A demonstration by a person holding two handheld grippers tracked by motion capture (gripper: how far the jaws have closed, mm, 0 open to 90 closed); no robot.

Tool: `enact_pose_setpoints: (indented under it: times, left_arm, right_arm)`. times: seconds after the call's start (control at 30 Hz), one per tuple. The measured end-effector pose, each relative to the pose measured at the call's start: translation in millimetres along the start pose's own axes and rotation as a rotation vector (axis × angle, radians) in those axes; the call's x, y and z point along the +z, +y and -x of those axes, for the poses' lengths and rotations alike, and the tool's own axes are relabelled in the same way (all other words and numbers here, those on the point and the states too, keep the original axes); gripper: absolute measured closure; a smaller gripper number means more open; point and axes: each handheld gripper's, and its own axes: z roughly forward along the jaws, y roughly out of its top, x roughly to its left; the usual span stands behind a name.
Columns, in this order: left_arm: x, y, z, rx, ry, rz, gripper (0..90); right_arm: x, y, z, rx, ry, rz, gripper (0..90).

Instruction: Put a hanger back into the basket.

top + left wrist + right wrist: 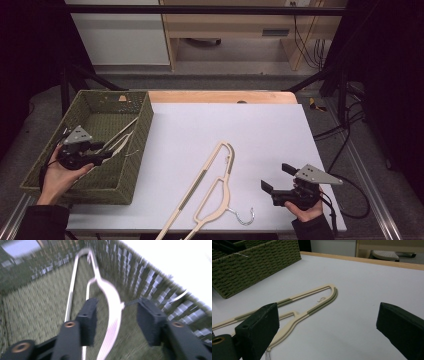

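Left hand (57,177): comes in from the bottom left edge of the high view, palm wrapped under the tool, wrist over the near corner of the woven basket (132,150).
Left claw (106,151): points right and slightly away, low inside the basket; grey three-cornered plate on top.
Left claw, opening: jaws parted by a moderate gap. In the left gripper view the cream hanger in the basket (110,305) runs up between the two pads; cannot tell whether either pad touches it, the frame is blurred. Not clamped.
Hanger in basket: lies slanted on the basket floor, far end resting toward the right-hand wall; its wire hook pokes past that wall in the high view.
Right hand (306,210): enters at the bottom right, fingers curled under the tool, held just above the desk (280,125).
Right claw (275,177): aimed left and a little away, toward the second hanger (212,187); cable trails off to the right.
Right claw, opening: jaws spread wide, nothing between them, touching nothing.
Second hanger: flat on the white desk, between the basket and the right claw, near but apart from both. Long cream frame with olive grip strips, metal hook (245,217) at the near end, closest to the right claw.
Basket: olive weave, sits at the left side of the desk.
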Motion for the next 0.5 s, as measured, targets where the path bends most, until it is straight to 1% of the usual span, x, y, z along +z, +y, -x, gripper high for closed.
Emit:
enact_pose_setpoints:
  times: [0.03, 0.1, 0.13, 0.2, 0.23, 0.27, 0.3, 0.4, 0.43, 0.5]
  left_arm:
    - [-5.7, 1.5, 3.2, -0.008, 0.006, 0.041, 44.7]
    - [-13.3, 3.9, 8.0, -0.012, 0.004, 0.087, 38.6]
    - [-17.7, 5.6, 12.7, -0.024, -0.001, 0.120, 35.3]
    - [-23.2, 7.6, 20.4, -0.026, 0.001, 0.167, 31.5]
    - [-26.6, 9.0, 26.1, -0.031, -0.007, 0.194, 29.9]
    - [-28.6, 9.9, 31.2, -0.047, -0.016, 0.222, 27.7]
    - [-30.2, 10.4, 35.1, -0.055, -0.020, 0.238, 25.6]
    - [-34.9, 11.2, 53.1, -0.063, -0.054, 0.293, 23.3]
    - [-34.8, 11.2, 59.4, -0.072, -0.061, 0.306, 22.2]
    - [-34.4, 11.0, 70.9, -0.070, -0.080, 0.323, 20.5]
  right_arm:
    - [0.1, 0.1, -0.3, 0.000, 0.000, 0.000, 5.1]
    - [0.3, 0.6, -1.3, 0.000, 0.000, 0.000, 5.1]
    - [0.4, 0.8, -2.2, 0.001, 0.000, -0.003, 5.2]
    - [1.2, 1.3, -3.8, -0.014, 0.007, -0.006, 5.8]
    - [1.5, 1.4, -4.9, -0.013, 0.011, -0.009, 6.1]
    - [2.0, 1.4, -5.8, -0.024, 0.023, -0.015, 6.2]
    - [2.9, 1.5, -7.3, -0.023, 0.025, -0.020, 6.2]
    - [5.8, 1.4, -11.2, -0.032, 0.042, -0.032, 6.3]
    - [6.5, 1.1, -11.8, -0.041, 0.044, -0.037, 6.4]
    - [8.5, 0.7, -14.0, -0.039, 0.050, -0.040, 6.6]
